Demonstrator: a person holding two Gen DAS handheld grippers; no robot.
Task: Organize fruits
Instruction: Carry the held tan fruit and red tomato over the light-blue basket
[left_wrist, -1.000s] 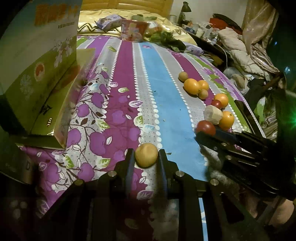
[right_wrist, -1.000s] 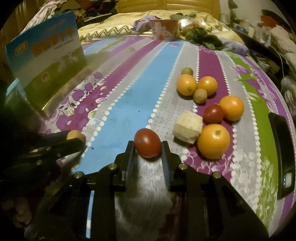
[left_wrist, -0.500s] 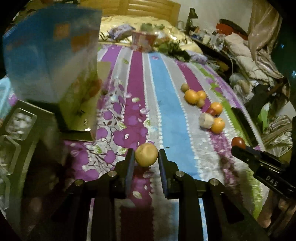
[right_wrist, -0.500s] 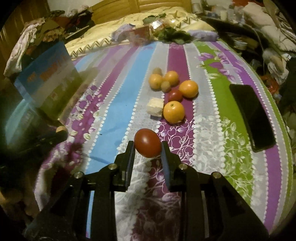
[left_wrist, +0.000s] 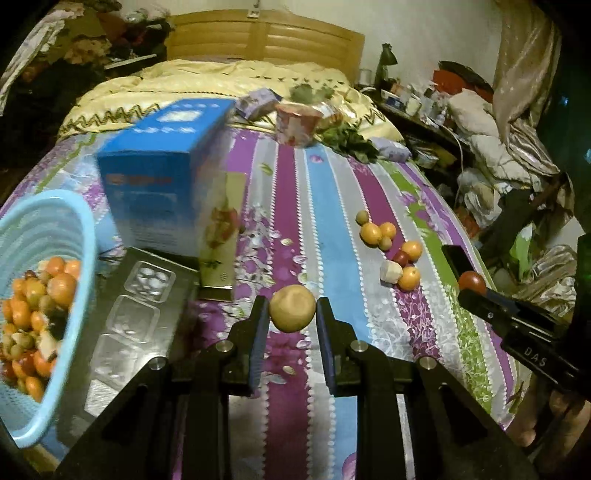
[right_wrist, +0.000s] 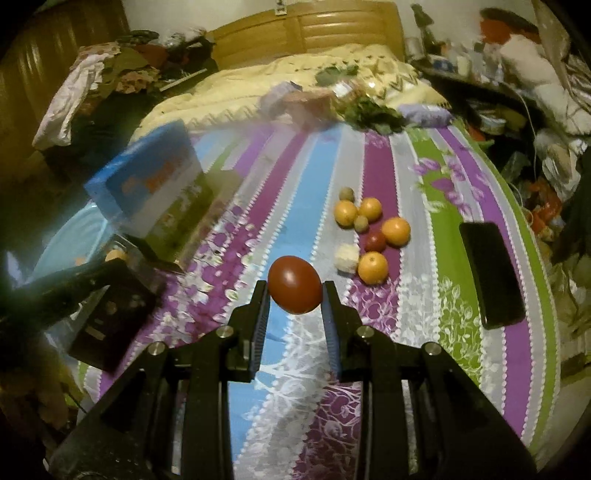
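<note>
1. Striped, flowered bedspread (right_wrist: 295, 173) covers a bed in a dim, cluttered bedroom; wooden headboard behind, heaped clothes at both sides.
2. Change: a second ago both claws sat low at the cloth, each already pinching a fruit. Now both have risen well clear, and the view takes in much more of the bed.
3. Left claw (left_wrist: 291, 317) is closed narrow on a yellowish round fruit (left_wrist: 291, 308). Right claw (right_wrist: 294, 295) is closed narrow on a red tomato (right_wrist: 294, 285).
4. Meaning, as I judge it: both picks have succeeded and the carry is under way.
5. Likely goal is the blue basket (left_wrist: 55, 206) at the left, already holding many small fruits.
6. Remaining pile (right_wrist: 369, 229) of oranges, a tomato, small greenish fruits and a pale chunk lies on the bedspread, well apart from the basket.
7. In the way: a blue carton (left_wrist: 159, 177) and a clear plastic tray (left_wrist: 136, 302) stand just beside the basket. Black phone (right_wrist: 491, 273) lies right of the pile.
</note>
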